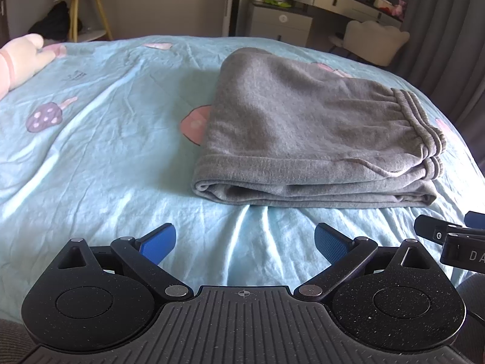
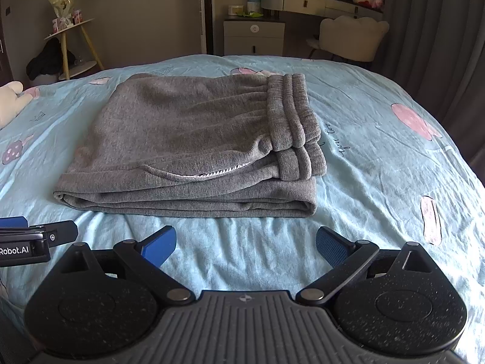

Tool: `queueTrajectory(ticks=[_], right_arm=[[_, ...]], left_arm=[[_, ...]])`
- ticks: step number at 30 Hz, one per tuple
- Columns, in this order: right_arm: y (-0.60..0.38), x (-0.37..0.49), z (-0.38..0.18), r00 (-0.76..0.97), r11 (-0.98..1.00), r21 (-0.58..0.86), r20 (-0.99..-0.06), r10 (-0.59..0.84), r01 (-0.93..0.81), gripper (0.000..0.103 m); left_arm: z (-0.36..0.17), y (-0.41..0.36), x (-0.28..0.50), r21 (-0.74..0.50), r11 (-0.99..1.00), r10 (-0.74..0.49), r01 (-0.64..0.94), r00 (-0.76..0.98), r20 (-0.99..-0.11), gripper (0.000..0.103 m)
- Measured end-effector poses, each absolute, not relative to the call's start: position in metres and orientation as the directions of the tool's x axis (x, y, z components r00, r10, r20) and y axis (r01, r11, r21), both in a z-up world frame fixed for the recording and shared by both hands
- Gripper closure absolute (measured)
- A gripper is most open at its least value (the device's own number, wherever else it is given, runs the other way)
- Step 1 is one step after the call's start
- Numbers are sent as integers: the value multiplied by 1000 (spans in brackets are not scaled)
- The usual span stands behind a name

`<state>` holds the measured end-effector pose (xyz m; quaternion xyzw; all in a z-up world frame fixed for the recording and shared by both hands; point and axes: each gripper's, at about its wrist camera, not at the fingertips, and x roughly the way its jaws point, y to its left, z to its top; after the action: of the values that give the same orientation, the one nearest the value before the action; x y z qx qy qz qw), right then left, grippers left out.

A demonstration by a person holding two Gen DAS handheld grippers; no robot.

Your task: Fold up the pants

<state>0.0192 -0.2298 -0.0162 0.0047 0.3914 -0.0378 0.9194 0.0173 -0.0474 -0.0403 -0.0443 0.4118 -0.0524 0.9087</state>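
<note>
Grey pants lie folded into a thick rectangle on the light blue bedsheet, elastic waistband on the right side of the pile. My left gripper hovers open over bare sheet just in front of the pile's near folded edge, nothing between its blue pads. My right gripper is likewise open and empty, a short way in front of the same edge. Each gripper shows at the other view's border: the right one, the left one.
A pink plush toy lies at the bed's far left. Beyond the bed stand a small round side table, a bedside cabinet, a vanity desk with a mirror, a cushioned chair and dark curtains.
</note>
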Motion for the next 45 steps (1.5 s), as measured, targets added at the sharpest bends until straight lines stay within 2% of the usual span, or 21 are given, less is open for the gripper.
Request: queueTrajectory(ticks=[45], right_arm=[[-231, 18, -14, 692, 997, -21, -719, -71, 80, 4]], left_arm=[[-40, -51, 14, -153, 982, -187, 108, 644, -742, 1]])
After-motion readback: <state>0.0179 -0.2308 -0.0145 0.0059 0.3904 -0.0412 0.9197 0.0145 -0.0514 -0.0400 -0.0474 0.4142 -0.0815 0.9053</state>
